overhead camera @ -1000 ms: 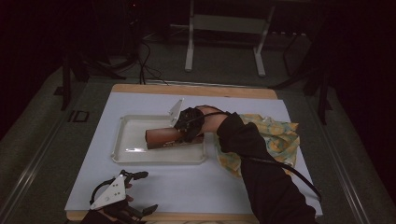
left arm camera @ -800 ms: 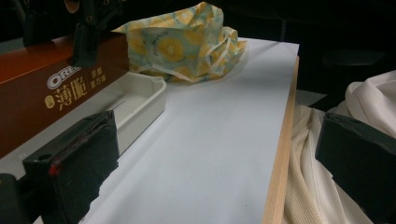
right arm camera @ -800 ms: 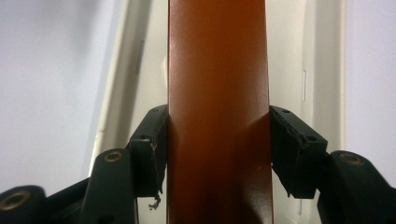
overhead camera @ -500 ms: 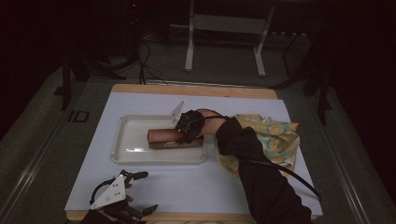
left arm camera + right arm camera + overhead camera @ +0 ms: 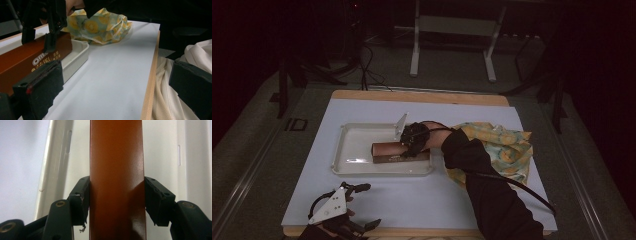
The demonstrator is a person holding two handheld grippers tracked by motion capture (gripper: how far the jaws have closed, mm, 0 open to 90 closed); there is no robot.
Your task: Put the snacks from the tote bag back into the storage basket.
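A long brown Oreo box lies lengthwise over the white tray in the middle of the table. My right gripper comes in from the right and is shut on the box's right end. In the right gripper view both pads press the sides of the box above the tray. I cannot tell whether the box touches the tray floor. My left gripper stands open at the table's front left edge with nothing between its jaws. From there the box and the right gripper show at the far left.
A yellow patterned cloth lies crumpled to the right of the tray, partly under the person's dark sleeve. A white sheet covers the wooden table. The table's front edge runs close by the left gripper, with white clothing beyond it.
The right gripper has sunk a little with the brown box, bringing it lower into the tray. The left gripper has not moved.
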